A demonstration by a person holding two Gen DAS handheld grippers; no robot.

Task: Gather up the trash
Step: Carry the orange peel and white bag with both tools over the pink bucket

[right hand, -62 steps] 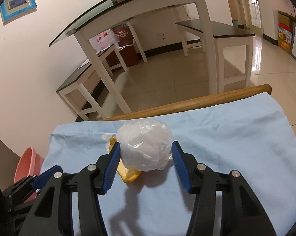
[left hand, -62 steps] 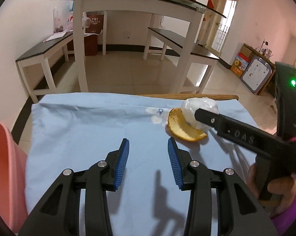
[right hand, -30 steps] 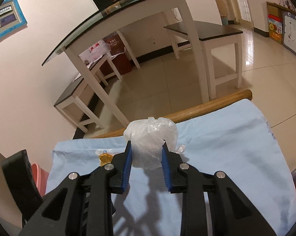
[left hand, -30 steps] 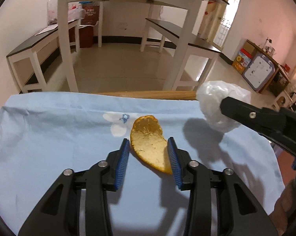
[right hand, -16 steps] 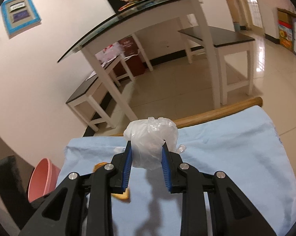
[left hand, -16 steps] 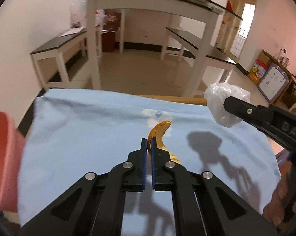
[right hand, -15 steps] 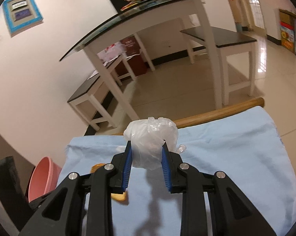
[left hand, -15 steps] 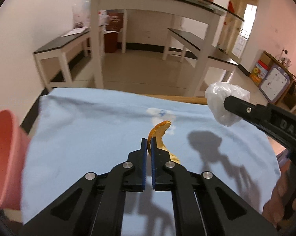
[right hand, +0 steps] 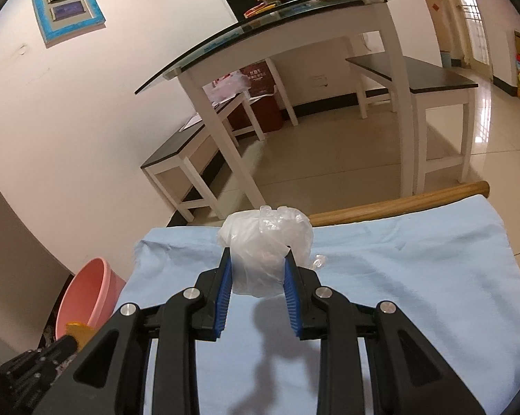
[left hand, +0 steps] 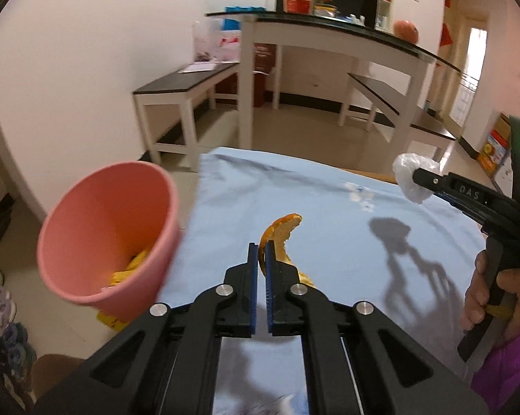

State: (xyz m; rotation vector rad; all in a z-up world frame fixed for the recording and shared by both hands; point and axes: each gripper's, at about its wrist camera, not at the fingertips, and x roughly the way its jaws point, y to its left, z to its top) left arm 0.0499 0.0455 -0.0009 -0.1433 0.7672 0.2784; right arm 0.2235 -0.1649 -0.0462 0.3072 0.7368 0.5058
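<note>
Curled orange peel [left hand: 283, 238] sits pinched in your left gripper [left hand: 262, 259], above the blue cloth [left hand: 329, 228], near the pink plastic bucket [left hand: 87, 269]. Your right gripper [right hand: 256, 273] clamps a crumpled, seemingly plastic white bag [right hand: 265, 242].

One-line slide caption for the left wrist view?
Left gripper pinches an orange peel above the blue cloth, beside the pink bin.
</note>
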